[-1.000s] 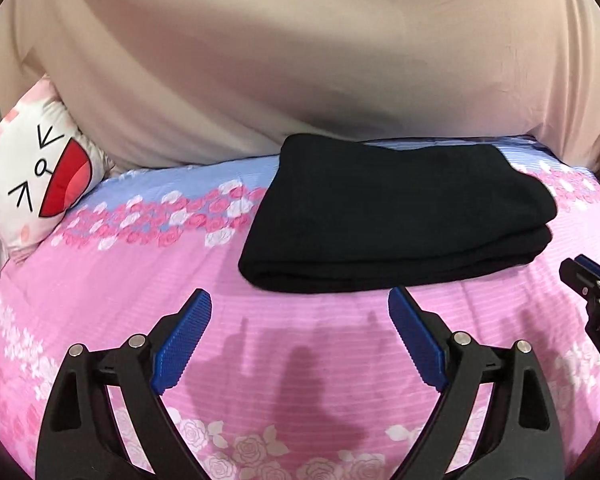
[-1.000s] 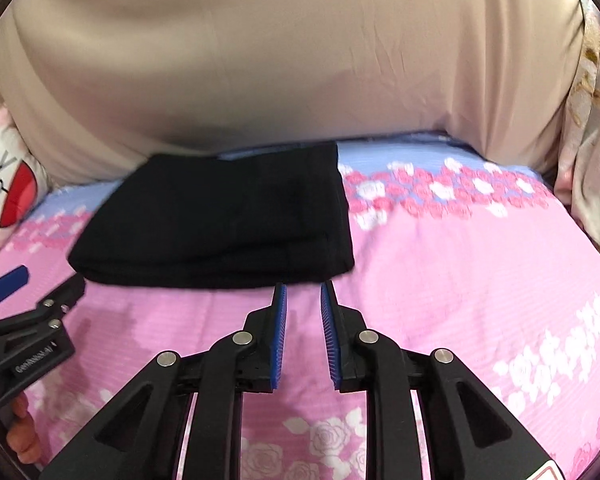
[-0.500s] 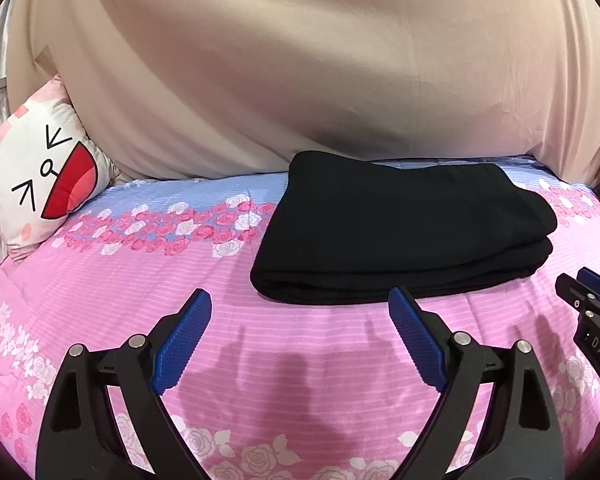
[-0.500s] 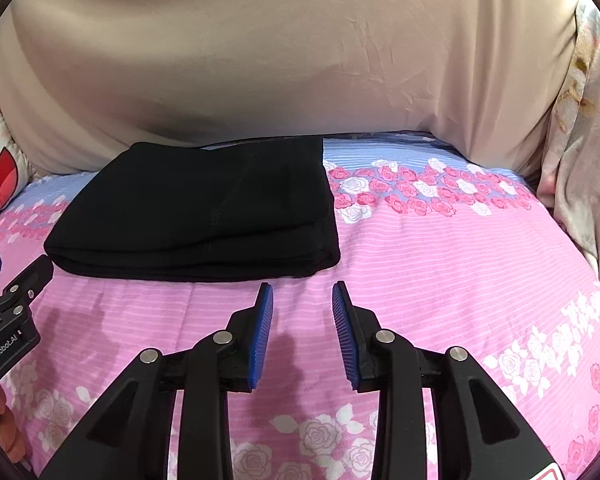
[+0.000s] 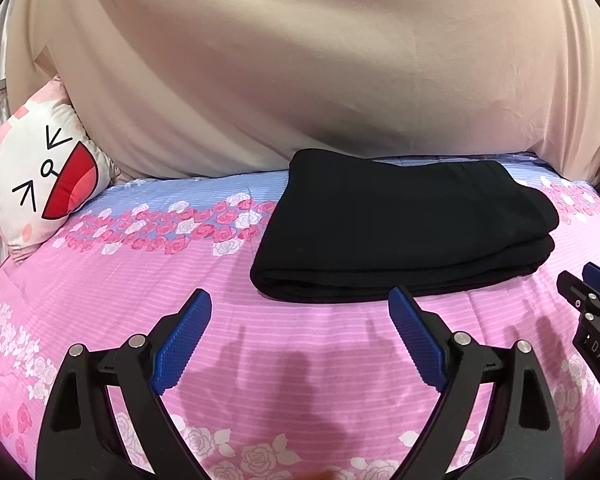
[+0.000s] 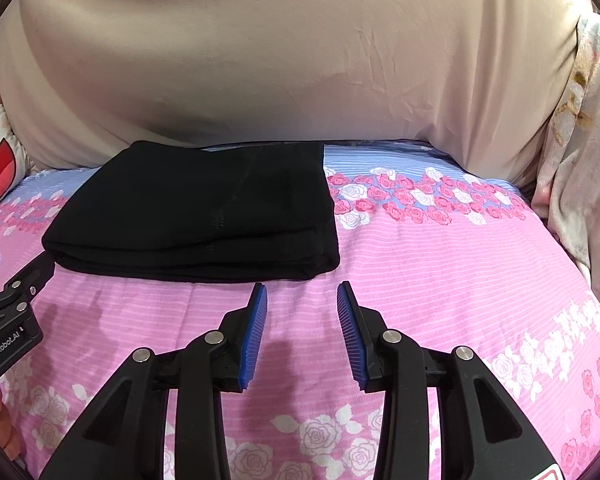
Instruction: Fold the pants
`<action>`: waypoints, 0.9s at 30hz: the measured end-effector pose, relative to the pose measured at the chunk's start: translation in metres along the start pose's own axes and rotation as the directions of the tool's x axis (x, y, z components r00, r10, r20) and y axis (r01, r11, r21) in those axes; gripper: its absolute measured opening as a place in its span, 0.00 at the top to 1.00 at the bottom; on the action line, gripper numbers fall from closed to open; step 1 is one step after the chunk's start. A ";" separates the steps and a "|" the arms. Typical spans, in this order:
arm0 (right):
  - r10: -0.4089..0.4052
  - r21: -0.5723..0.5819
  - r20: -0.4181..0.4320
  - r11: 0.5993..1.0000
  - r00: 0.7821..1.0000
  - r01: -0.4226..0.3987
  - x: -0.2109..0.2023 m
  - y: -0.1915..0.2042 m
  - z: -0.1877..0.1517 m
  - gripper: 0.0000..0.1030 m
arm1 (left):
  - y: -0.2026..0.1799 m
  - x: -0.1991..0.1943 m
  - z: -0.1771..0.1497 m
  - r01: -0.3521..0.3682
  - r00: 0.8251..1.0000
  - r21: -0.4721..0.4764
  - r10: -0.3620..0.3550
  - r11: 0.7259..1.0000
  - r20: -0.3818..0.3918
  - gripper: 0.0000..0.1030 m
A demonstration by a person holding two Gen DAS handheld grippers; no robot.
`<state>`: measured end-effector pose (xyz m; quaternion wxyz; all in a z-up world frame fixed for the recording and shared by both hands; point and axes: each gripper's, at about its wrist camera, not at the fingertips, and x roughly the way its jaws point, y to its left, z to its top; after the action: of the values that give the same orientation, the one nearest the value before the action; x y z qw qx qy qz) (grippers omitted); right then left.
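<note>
The black pants [image 5: 400, 224] lie folded in a flat rectangular stack on the pink floral bed sheet [image 5: 140, 280]; they also show in the right wrist view [image 6: 204, 212]. My left gripper [image 5: 300, 300] is wide open and empty, hovering just in front of the stack's near edge. My right gripper [image 6: 302, 292] is open and empty, in front of the stack's right near corner. Neither touches the pants. The right gripper's tip shows at the right edge of the left wrist view [image 5: 592, 292]; the left gripper's side shows in the right wrist view [image 6: 12, 300].
A large beige cushion or covered headboard [image 5: 320, 72] rises right behind the pants. A white cat-face pillow [image 5: 40, 176] leans at the far left. A pale floral fabric [image 6: 580, 140] hangs at the right edge of the bed.
Both grippers have pulled back a little from the pants. The right gripper's jaws have opened from nearly shut to clearly apart. The left gripper stayed wide open.
</note>
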<state>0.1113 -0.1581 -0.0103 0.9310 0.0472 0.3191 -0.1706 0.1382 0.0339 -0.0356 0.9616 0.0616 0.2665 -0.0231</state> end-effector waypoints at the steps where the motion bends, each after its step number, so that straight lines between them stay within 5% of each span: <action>1: 0.000 0.001 -0.001 1.000 1.000 0.000 0.000 0.000 0.000 0.64 | -0.001 0.000 0.000 -0.001 1.000 0.002 0.001 1.000 0.002 0.15; 27: 0.001 0.000 -0.001 1.000 1.000 -0.001 0.000 -0.002 -0.001 0.57 | -0.004 -0.001 0.001 -0.005 1.000 0.021 0.005 1.000 -0.004 0.15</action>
<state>0.1104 -0.1597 -0.0110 0.9309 0.0474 0.3196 -0.1702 0.1378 0.0296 -0.0353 0.9604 0.0724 0.2681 -0.0232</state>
